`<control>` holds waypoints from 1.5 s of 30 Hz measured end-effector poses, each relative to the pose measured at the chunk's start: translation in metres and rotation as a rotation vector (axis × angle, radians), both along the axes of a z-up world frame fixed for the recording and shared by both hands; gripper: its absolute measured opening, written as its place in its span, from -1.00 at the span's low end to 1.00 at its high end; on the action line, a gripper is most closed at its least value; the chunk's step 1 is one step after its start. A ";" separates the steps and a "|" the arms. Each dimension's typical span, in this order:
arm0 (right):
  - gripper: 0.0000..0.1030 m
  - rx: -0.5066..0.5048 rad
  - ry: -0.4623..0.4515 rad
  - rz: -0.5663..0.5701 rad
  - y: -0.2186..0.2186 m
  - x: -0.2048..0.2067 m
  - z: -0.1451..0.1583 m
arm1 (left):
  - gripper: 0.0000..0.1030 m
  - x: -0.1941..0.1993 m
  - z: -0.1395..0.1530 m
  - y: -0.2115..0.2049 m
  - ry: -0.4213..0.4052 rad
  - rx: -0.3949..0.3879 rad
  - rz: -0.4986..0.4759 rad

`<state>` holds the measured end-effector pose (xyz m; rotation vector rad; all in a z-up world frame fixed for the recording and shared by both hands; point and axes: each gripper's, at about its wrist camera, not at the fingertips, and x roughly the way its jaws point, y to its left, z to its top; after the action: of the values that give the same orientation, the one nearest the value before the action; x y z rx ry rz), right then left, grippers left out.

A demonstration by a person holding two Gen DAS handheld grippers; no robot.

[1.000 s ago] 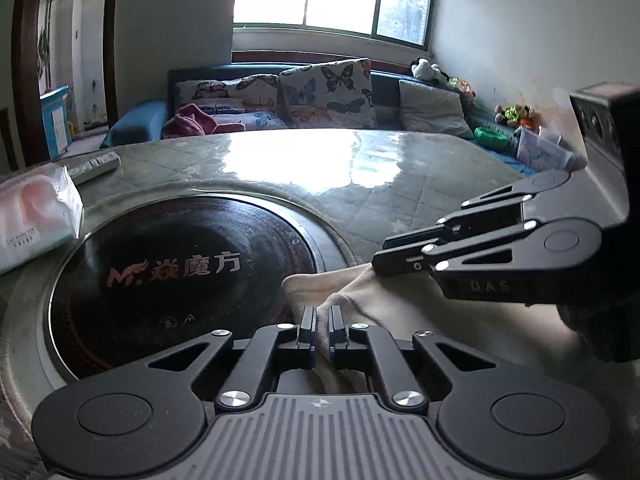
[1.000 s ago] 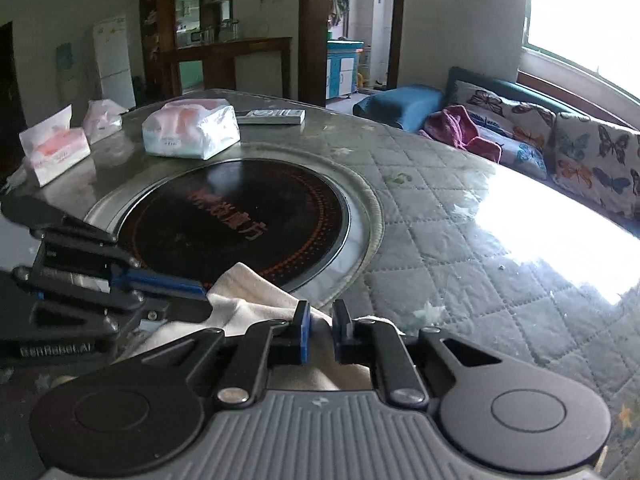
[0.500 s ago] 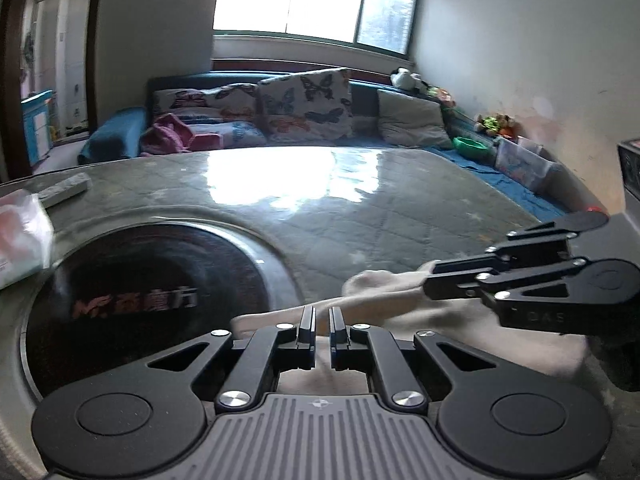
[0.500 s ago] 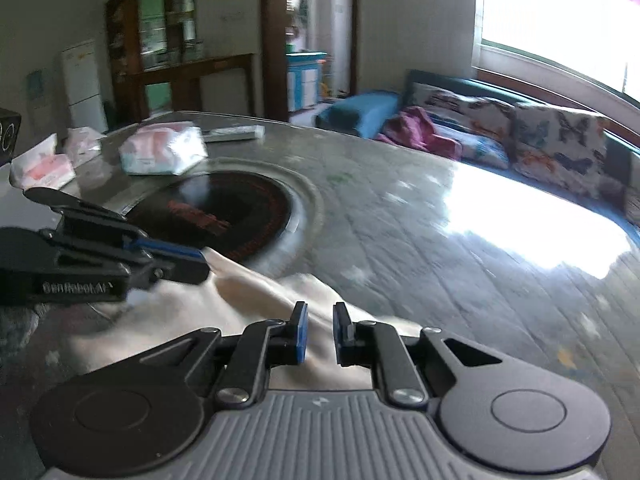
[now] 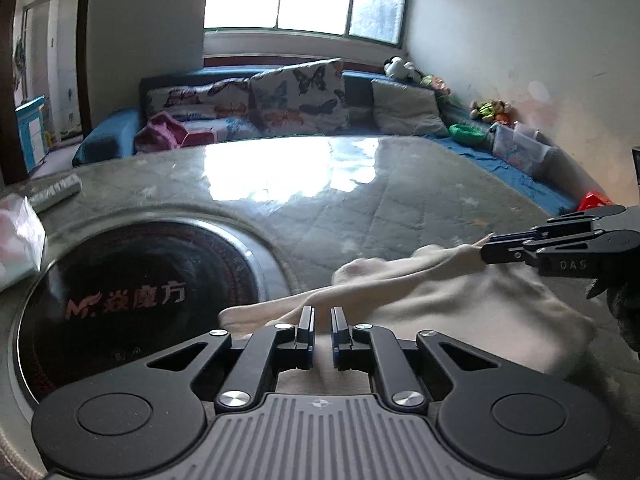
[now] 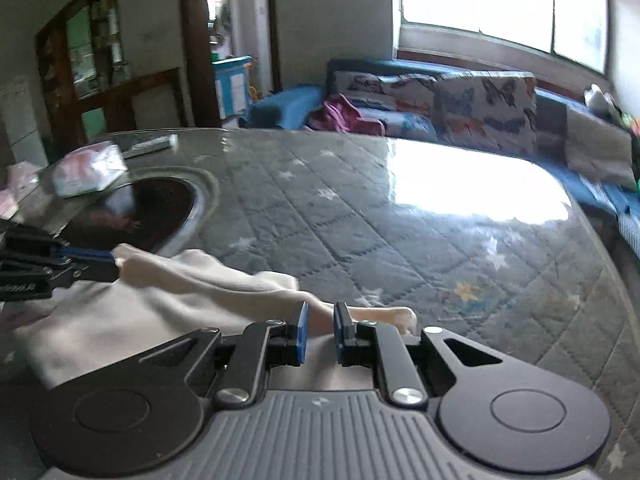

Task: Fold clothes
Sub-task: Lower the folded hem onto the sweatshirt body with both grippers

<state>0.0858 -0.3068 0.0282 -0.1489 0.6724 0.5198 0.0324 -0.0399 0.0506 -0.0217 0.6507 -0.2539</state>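
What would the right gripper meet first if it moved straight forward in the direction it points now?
The right gripper already has the cream garment between its fingers. Straight ahead lies the garment's front edge, then probably the quilted table cover, since it points downward; depth is unclear.

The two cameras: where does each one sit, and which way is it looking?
Left wrist: sits on the left gripper, looks across the table to the sofa and window; the right gripper shows at the right edge.
Right wrist: sits on the right gripper, looks toward the sofa and doorway; the left gripper shows at the left edge.
Shared: the cloth both grippers pinch, the black disc.
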 end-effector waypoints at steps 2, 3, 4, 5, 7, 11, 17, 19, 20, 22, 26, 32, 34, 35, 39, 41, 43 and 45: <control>-0.71 -0.005 -0.015 0.033 0.002 -0.012 0.005 | -0.81 -0.010 0.005 -0.007 -0.015 -0.010 -0.035; -0.71 -0.008 -0.019 0.058 0.005 -0.020 0.009 | -0.81 -0.015 0.006 -0.011 -0.021 -0.012 -0.054; -0.71 -0.009 -0.021 0.083 0.008 -0.028 0.011 | -0.81 -0.020 0.007 -0.015 -0.027 -0.013 -0.072; -0.71 -0.010 -0.023 0.109 0.011 -0.036 0.013 | -0.81 -0.025 0.008 -0.020 -0.030 -0.018 -0.091; -0.71 -0.019 -0.028 0.151 0.017 -0.051 0.016 | -0.81 -0.035 0.010 -0.029 -0.036 -0.027 -0.128; -0.71 -0.042 -0.044 0.235 0.033 -0.083 0.018 | -0.81 -0.050 0.008 -0.042 -0.042 -0.035 -0.181; -0.71 -0.059 -0.058 0.255 0.045 -0.105 0.011 | -0.81 -0.056 -0.006 -0.046 -0.009 -0.032 -0.175; -0.71 -0.057 -0.053 0.250 0.047 -0.106 0.007 | -0.81 -0.056 -0.010 -0.046 0.000 -0.027 -0.173; -0.71 -0.060 -0.048 0.248 0.049 -0.107 0.004 | -0.81 -0.056 -0.011 -0.047 0.005 -0.025 -0.170; -0.71 -0.069 -0.039 0.242 0.050 -0.108 -0.001 | -0.81 -0.056 -0.014 -0.047 0.011 -0.026 -0.169; -0.71 -0.077 -0.043 0.234 0.050 -0.112 -0.006 | -0.81 -0.060 -0.018 -0.049 0.013 -0.019 -0.166; -0.72 -0.065 -0.046 0.184 0.037 -0.115 -0.002 | -0.81 -0.061 -0.019 -0.047 0.013 -0.020 -0.160; -0.72 -0.064 -0.033 0.161 0.031 -0.114 -0.004 | -0.81 -0.061 -0.020 -0.047 0.013 -0.021 -0.158; -0.73 -0.064 -0.033 0.154 0.028 -0.115 -0.004 | -0.81 -0.061 -0.020 -0.047 0.014 -0.021 -0.158; -0.73 -0.057 -0.041 0.121 0.019 -0.116 -0.001 | -0.81 -0.061 -0.019 -0.046 0.015 -0.022 -0.151; -0.73 -0.051 -0.032 0.090 0.010 -0.114 -0.001 | -0.81 -0.061 -0.020 -0.045 0.016 -0.024 -0.148; -0.73 -0.052 -0.022 0.067 0.003 -0.113 -0.003 | -0.81 -0.062 -0.020 -0.045 0.015 -0.024 -0.147; -0.72 -0.054 -0.019 0.045 -0.005 -0.113 -0.003 | -0.81 -0.063 -0.020 -0.045 0.015 -0.024 -0.145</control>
<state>-0.0269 -0.3116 0.0253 -0.2199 0.6657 0.5430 -0.0303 -0.0850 0.0305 0.0007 0.6649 -0.4012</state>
